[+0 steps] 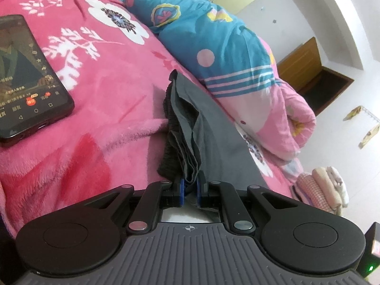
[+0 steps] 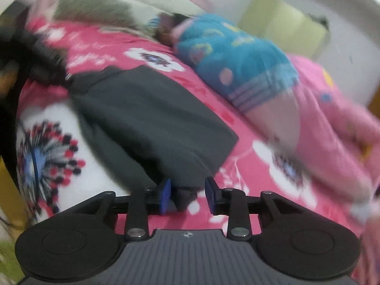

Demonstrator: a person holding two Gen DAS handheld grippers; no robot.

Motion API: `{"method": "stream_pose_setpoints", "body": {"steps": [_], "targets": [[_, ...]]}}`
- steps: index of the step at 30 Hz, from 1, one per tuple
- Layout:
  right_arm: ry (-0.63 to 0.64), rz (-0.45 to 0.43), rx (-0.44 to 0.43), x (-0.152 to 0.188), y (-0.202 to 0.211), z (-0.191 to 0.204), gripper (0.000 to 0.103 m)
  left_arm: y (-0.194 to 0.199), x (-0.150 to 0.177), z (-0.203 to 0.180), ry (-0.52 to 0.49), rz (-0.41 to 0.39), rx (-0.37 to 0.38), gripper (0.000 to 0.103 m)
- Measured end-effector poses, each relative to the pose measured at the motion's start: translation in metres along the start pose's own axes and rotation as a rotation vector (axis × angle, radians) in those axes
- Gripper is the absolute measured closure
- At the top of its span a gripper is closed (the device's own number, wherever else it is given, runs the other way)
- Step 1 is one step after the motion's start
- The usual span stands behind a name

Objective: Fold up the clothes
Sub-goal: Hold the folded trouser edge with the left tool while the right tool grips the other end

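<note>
One grey garment (image 1: pixel 213 128) lies on the bed (image 1: pixel 99 142), on a pink flowered blanket, near the middle of the bed and just beside a rolled blue and pink quilt (image 1: pixel 213 47) on its far right. The left gripper (image 1: pixel 190 187) is clamped tight on a bunched edge of the garment, several layers and a dark elastic band gathered between its blue pads; the grip appears meant to pin that end in place while the other end is worked. In the right wrist view, which is blurred, the garment (image 2: pixel 152 118) shows as one flat dark slab, apparently already doubled over. The right gripper (image 2: pixel 187 193) stands partly open at the near corner of the cloth; a fold of dark fabric sits against its left pad, but the pads do not press on it, so it holds nothing. Judged from this, one fold has been laid and that end let go. Counted: one garment in work, two grippers, one phone (image 1: pixel 28 76) lying screen up on the blanket to the left, well apart from the garment, and one small stack of folded cloths (image 1: pixel 320 187) at the far right edge.
</note>
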State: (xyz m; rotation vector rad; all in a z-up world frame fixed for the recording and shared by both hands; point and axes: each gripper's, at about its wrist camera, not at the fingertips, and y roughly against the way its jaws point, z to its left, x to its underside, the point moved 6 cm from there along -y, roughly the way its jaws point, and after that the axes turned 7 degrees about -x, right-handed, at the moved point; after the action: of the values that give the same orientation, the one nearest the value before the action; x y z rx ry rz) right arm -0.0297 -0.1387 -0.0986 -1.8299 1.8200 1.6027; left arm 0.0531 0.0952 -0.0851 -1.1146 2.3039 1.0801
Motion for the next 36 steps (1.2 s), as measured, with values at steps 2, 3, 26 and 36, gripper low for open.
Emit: {"method": "stream_pose_setpoints", "body": {"steps": [2, 3, 26, 36], "targets": [[0.075, -0.006, 0.025, 0.001, -0.005, 0.005, 0.066, 0.0, 0.0, -0.001, -0.011, 0.0, -0.01, 0.096], [0.111, -0.008, 0.035, 0.0, -0.008, 0.007, 0.066, -0.001, 0.0, -0.002, -0.017, 0.0, -0.014, 0.096], [-0.107, -0.047, -0.024, 0.007, 0.012, -0.011, 0.093, -0.003, 0.005, 0.0, -0.059, 0.017, -0.016, 0.095], [-1.209, -0.087, -0.349, 0.048, -0.037, -0.119, 0.083, -0.004, 0.007, 0.0, -0.06, 0.012, -0.018, 0.095]]}}
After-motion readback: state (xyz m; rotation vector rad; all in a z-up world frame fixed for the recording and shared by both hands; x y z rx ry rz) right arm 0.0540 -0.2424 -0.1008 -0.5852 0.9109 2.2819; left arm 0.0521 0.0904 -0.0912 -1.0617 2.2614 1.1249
